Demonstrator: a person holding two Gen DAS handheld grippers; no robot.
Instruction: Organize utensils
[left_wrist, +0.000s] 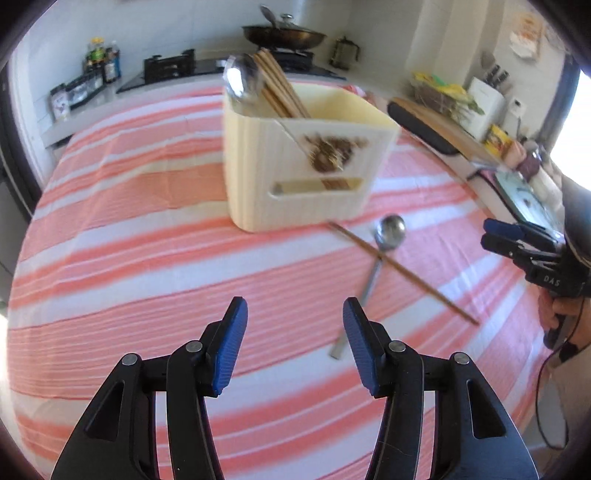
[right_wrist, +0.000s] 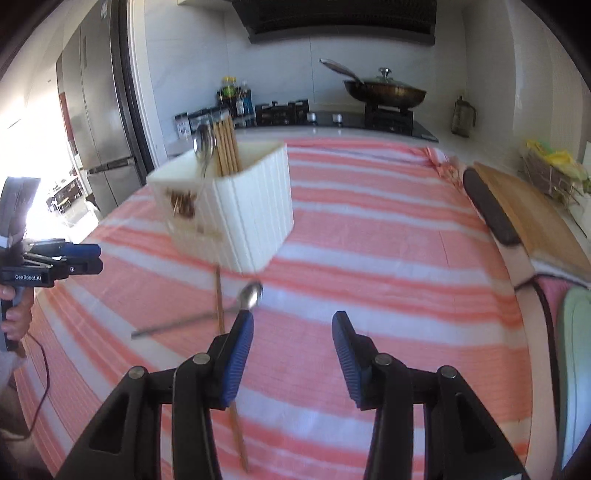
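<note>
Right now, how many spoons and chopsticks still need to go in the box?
Mostly done: a bundle of chopsticks and a spoon already stand in the cream box. Nothing is in hand: the left hand-held gripper and the right hand-held gripper are both open and empty. Left on the striped cloth: one loose spoon crossed with one loose chopstick.

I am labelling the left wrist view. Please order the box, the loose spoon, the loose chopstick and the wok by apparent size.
1. box
2. loose chopstick and loose spoon: similar length, crossing each other, so no ranking
3. wok, though it stands far back, so it only looks small
</note>
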